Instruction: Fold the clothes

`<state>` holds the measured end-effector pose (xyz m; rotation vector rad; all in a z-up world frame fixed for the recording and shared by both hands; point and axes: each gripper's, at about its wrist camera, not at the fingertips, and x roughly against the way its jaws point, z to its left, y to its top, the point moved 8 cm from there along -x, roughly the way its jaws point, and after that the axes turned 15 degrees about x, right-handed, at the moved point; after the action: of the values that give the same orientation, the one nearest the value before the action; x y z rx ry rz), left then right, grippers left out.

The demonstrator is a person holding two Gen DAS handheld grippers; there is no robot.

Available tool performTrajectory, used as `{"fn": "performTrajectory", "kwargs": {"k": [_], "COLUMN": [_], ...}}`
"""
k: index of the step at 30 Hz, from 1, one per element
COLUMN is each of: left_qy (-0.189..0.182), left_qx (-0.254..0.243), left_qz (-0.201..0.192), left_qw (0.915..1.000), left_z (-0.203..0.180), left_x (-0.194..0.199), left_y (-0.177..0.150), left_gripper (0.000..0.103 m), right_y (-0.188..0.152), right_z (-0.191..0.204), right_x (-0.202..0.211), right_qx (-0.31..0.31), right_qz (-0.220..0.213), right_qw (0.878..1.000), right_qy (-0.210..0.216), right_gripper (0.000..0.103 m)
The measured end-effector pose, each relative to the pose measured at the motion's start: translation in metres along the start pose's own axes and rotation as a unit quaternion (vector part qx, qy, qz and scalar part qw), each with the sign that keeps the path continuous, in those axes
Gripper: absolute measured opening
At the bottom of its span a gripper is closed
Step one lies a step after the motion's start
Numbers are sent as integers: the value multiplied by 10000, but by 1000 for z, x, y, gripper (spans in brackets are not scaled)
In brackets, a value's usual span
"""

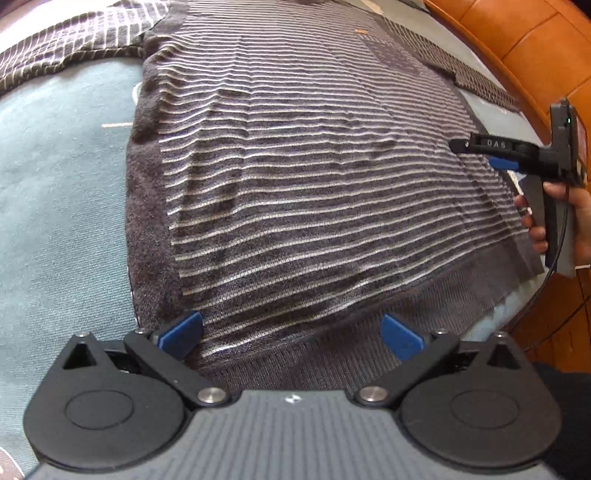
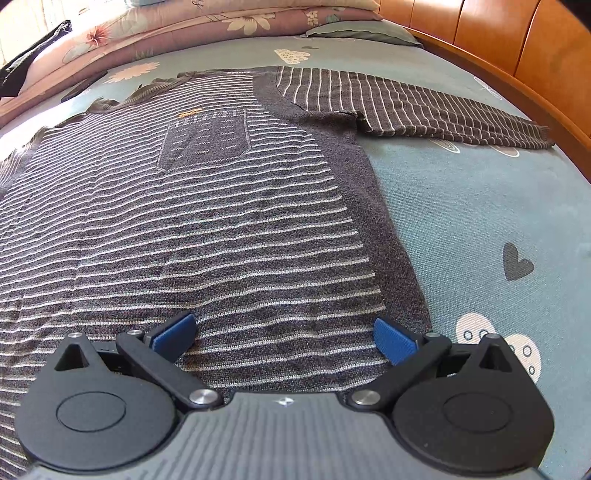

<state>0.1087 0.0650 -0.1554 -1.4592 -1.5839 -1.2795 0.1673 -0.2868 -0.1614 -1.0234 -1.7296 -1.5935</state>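
Nearest to us, the blue-padded fingers of our left hand-held gripper [image 1: 291, 334] stand wide apart over the ribbed hem of the dark grey knitted sweater with thin white stripes [image 1: 295, 184], holding nothing. Our right hand-held gripper [image 2: 284, 338] is spread just as wide and just as empty, low over the sweater's lower body near its plain grey side panel. We judge the folding has hardly begun: the sweater lies flat and face up on the bed, its chest pocket [image 2: 205, 142] showing, the body smooth with only faint ripples, and one striped sleeve [image 2: 406, 107] stretched straight out to the side, not yet brought in. The sleeves, the sides and the hem all remain to be folded over, as far as we can see. Underneath is a pale teal bedsheet printed with clouds, hearts and flowers [image 2: 480, 206]. Beyond it lie a pink floral quilt [image 2: 147, 33] and a teal pillow [image 2: 362, 31], and an orange wooden bed frame [image 2: 498, 37] runs along one side.
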Motion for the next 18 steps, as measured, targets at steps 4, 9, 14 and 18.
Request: {"fn": "performTrajectory", "kwargs": {"k": [4, 9, 14, 18], "left_qy": [-324, -399, -363, -223], "left_qx": [747, 1140, 1074, 391], "left_qz": [31, 172, -109, -768], "left_qw": [9967, 9925, 9935, 9960], "left_z": [12, 14, -5, -28], "left_x": [3, 2, 9, 6], "left_y": [9, 14, 43, 94], "left_gripper": [102, 102, 102, 102], "right_y": [2, -2, 16, 41], "right_z": [-2, -1, -2, -6], "right_x": [-1, 1, 11, 7], "right_qx": [-51, 163, 340, 380], "right_qz": [106, 104, -15, -217], "right_qw": [9999, 9996, 9992, 9989], "right_qy": [96, 186, 201, 156], "right_gripper": [103, 103, 103, 103]}}
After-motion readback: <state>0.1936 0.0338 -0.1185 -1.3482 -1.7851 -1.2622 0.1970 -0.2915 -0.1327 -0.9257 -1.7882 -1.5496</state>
